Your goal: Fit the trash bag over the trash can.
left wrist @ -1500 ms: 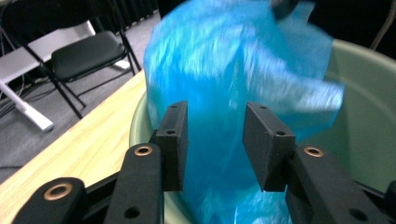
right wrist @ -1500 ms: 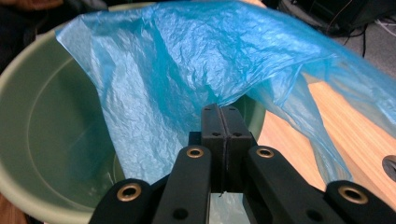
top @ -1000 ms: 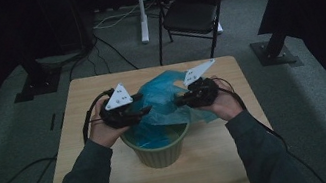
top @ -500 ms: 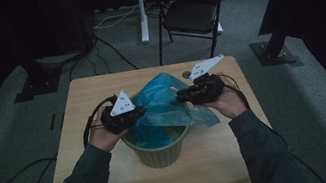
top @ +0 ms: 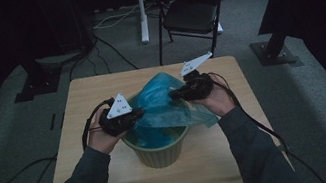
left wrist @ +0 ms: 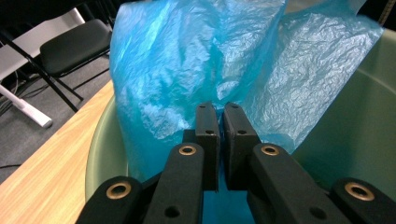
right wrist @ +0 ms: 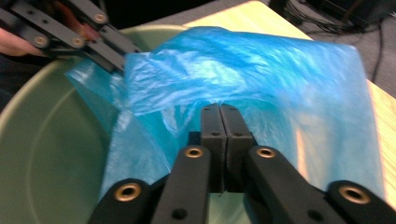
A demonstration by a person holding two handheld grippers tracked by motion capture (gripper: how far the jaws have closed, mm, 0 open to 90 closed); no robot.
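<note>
The blue plastic bag [top: 163, 104] sits in and over the mouth of the green bucket [top: 159, 153], its film bunched up above the rim and spilling over the rim on the side toward the right hand. In the left gripper view the bag [left wrist: 196, 60] rises as a crinkled sheet out of the bucket [left wrist: 355, 121].

The left gripper [top: 128, 119] is at the bucket's rim on the person's left. Its 2 black jaws stand almost together with only a thin slit between them, and the bag's film is pinched in that slit; the jaws have just been closing on it. The right gripper [top: 183, 90] is at the far rim of the bucket on the person's right. In the right gripper view its jaws [right wrist: 219, 140] meet flat against each other with the bag's edge [right wrist: 243, 70] caught at their tips. The same view shows the left gripper [right wrist: 114, 58] across the bucket, also on the film.

The bucket stands near the middle of the wooden table [top: 76, 101], toward the person's edge. Beyond the table's far edge stands a black folding chair [top: 190, 13] on grey carpet, with a white post [top: 140, 9] just beside it.
</note>
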